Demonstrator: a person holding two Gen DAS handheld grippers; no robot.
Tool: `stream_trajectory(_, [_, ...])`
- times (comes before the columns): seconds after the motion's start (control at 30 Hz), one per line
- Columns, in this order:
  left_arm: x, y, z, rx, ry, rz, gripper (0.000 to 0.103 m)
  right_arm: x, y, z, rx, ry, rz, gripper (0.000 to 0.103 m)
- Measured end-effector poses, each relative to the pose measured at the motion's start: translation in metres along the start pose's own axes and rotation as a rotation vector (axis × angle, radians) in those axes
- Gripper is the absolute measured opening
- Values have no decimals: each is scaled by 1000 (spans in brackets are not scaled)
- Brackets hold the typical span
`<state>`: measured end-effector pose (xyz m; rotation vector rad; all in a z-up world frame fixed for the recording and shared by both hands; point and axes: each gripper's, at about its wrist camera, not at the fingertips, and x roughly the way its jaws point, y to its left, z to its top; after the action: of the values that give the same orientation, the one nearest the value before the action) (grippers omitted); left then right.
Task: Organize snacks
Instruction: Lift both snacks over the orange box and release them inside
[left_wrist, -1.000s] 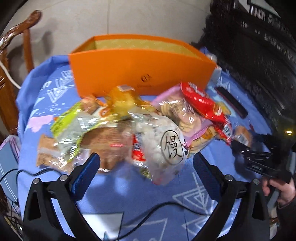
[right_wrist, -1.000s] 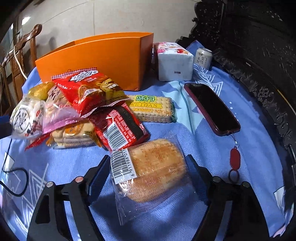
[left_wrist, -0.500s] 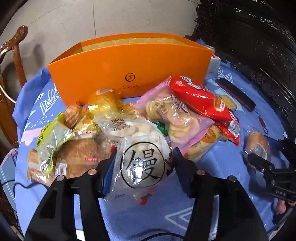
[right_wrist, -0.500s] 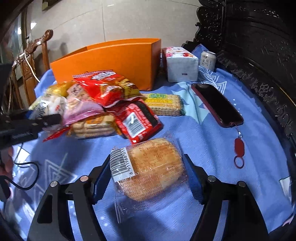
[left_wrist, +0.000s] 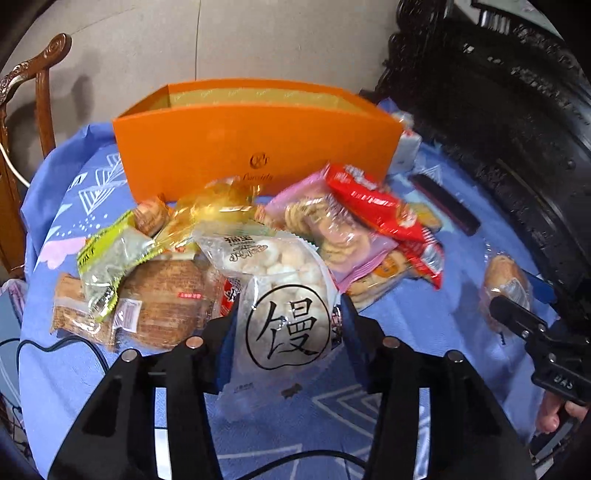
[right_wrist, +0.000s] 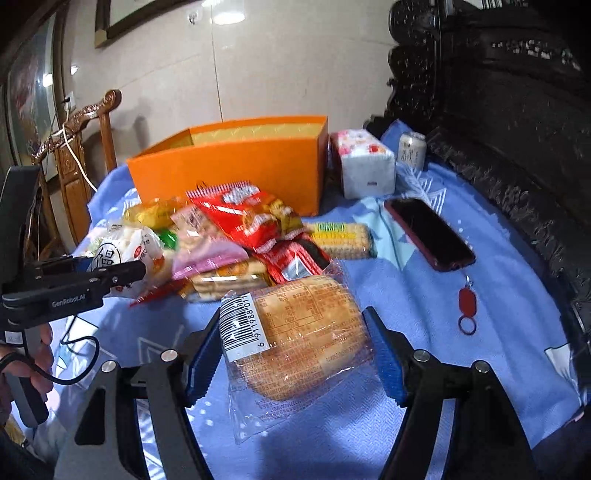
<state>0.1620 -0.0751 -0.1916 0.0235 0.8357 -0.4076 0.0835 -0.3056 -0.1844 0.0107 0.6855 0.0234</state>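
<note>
My left gripper (left_wrist: 288, 339) is shut on a clear bag of small white buns (left_wrist: 284, 302) with a black circled character, held just above the blue cloth. My right gripper (right_wrist: 291, 354) is shut on a wrapped round bread (right_wrist: 303, 328) with a barcode label and holds it lifted above the cloth. The snack pile (left_wrist: 332, 229) of red, pink, green and yellow packets lies in front of the open orange box (left_wrist: 258, 144). The box also shows in the right wrist view (right_wrist: 229, 166), and the left gripper with its bag shows at the left there (right_wrist: 122, 258).
A dark phone (right_wrist: 428, 232) with a red key tag (right_wrist: 466, 299) lies right of the pile. A tissue pack (right_wrist: 364, 166) and a can (right_wrist: 412, 147) stand beside the box. Carved dark furniture (right_wrist: 517, 129) borders the right, a wooden chair (left_wrist: 22, 110) the left. A black cable (left_wrist: 55, 343) crosses the cloth.
My left gripper closed on the bun bag and raised it. My right gripper lifted the wrapped bread up from the cloth and pulled back from the pile.
</note>
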Motion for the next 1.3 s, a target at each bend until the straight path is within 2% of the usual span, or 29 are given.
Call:
stream_trajectory(0.17, [-20,12,2,-43,-39,-32,48,-10,9,11,-10,-25,0,73])
stream_trajectory(0.37, [-64,24,21,-38,-147,-36,48,-20,25,36,-43,-78,26,73])
stream_trajectory(0.53, [-88,37,48,-37,-221,11,48,-28,38,70,-78,-147,54,73])
stream_trajectory(0.7, [-95,52,78,-76,-237,57,48,-30,47,107,-90,-200,101,73])
stream_trajectory(0.97, [-97,60,157,-29,-308,145,48,-17,49,186,-85,-288,148,73])
stream_trajectory(1.2, [-70,61,233,17,-325,196,48,17,46,247,-81,-319,135,73])
stream_trajectory(1.27, [-56,63,255,23,-319,225,54,28,46,261,-75,-321,120,74])
stream_trajectory(1.3, [-49,64,264,23,-313,240,62,38,46,271,-68,-311,117,76])
